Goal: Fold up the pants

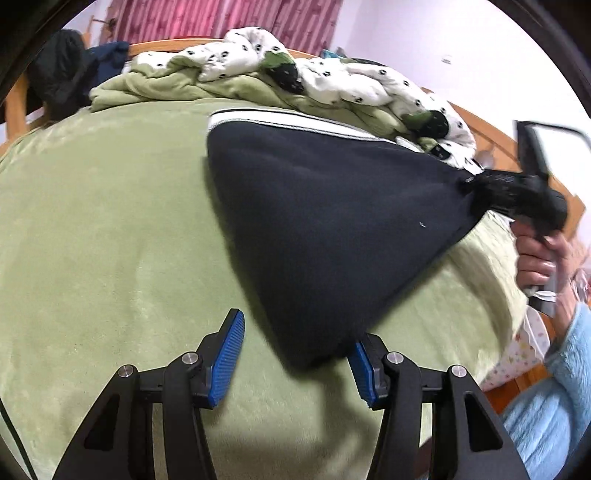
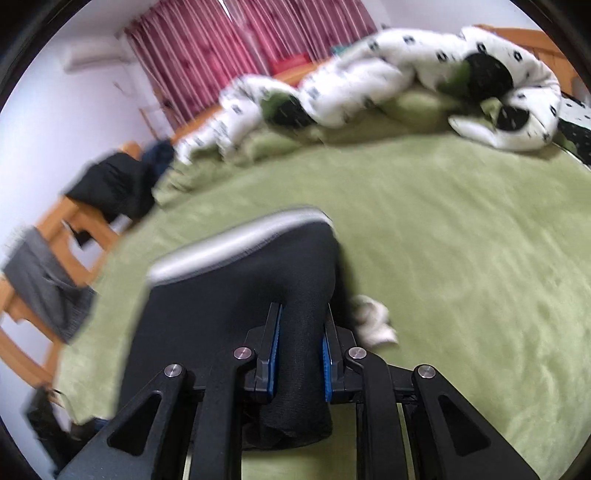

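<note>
Dark pants (image 1: 325,221) pinched in right hand-held gripper (image 2: 301,354), left hand-held gripper (image 1: 295,354) spread over green blanket (image 1: 110,240).

Black pants (image 1: 325,221) with white waistband, plain green blanket (image 1: 110,240), white black-spotted duvet (image 1: 332,77), pink striped curtains (image 1: 221,22)

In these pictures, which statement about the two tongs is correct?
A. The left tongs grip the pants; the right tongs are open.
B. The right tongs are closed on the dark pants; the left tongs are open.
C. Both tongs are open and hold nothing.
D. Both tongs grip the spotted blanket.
B: the right tongs pinch a bunch of the dark pants between the blue pads, while the left tongs stand wide apart over the green bed cover, clamping nothing.
</note>
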Tool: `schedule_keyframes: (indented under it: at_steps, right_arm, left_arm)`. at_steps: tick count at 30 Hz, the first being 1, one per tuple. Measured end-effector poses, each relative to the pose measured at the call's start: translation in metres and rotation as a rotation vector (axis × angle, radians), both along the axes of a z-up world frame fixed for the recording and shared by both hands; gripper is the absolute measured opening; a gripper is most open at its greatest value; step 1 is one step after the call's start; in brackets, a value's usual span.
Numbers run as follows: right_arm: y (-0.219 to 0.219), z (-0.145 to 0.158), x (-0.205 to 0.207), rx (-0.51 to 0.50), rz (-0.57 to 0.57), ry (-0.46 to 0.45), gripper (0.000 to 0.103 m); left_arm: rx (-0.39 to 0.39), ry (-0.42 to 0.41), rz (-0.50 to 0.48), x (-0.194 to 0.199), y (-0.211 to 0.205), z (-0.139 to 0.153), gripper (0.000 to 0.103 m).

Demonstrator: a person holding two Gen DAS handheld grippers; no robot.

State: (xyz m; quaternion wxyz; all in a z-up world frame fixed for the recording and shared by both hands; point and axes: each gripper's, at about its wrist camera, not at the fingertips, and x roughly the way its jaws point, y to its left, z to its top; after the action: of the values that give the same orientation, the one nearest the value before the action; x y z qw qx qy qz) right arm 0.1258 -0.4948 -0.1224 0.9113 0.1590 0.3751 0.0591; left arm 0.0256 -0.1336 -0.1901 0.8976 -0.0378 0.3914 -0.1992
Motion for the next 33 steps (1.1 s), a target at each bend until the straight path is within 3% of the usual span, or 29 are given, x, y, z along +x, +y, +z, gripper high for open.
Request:
schedule_keyframes:
  at_steps: [4,10,12,13,15,16,18,20,23,26,31,33]
  right_arm:
    - [-0.002,-0.025,0.002,-0.043,-0.011,0.076,0.020]
    - [-0.001,-0.027,-0.002,-0.060,-0.030,0.068,0.024]
    - [0.001,-0.028,-0.003,-0.068,-0.041,0.069,0.025]
    - [0.002,-0.028,-0.003,-0.073,-0.043,0.070,0.025]
    - [0.005,-0.025,-0.004,-0.090,-0.042,0.071,0.026]
    - [0.006,-0.025,-0.004,-0.097,-0.039,0.071,0.026]
    - [0.009,-0.027,-0.005,-0.100,-0.022,0.076,0.026]
    - [0.015,-0.028,-0.009,-0.129,-0.024,0.074,0.027]
    - [0.019,-0.028,-0.012,-0.167,-0.017,0.080,0.030]
    - [0.016,-0.023,-0.015,-0.196,0.014,0.095,0.040]
    - [0.003,0.002,-0.033,-0.203,-0.043,-0.009,0.041]
    - [0.005,0.009,-0.034,-0.191,-0.040,-0.052,0.040]
  left_arm:
    - [0.121,-0.064,-0.096,-0.008,-0.011,0.004,0.051]
    - [0.263,-0.099,-0.243,-0.015,-0.031,0.002,0.051]
    - [0.334,-0.142,-0.204,-0.012,-0.036,-0.003,0.044]
    - [0.339,-0.163,-0.187,-0.010,-0.037,-0.003,0.026]
    - [0.360,-0.244,-0.072,-0.006,-0.031,0.005,0.023]
    - [0.333,-0.251,-0.024,-0.003,-0.026,0.010,0.022]
    - [0.225,-0.183,0.042,0.004,-0.010,0.012,0.022]
    - [0.197,-0.116,0.028,0.006,-0.004,0.003,0.022]
    - [0.189,-0.093,-0.027,-0.006,0.003,-0.002,0.026]
    - [0.137,-0.057,-0.043,-0.017,0.021,0.001,0.033]
    - [0.006,-0.090,0.008,-0.034,0.056,0.024,0.045]
    - [-0.035,-0.102,0.025,-0.026,0.058,0.036,0.045]
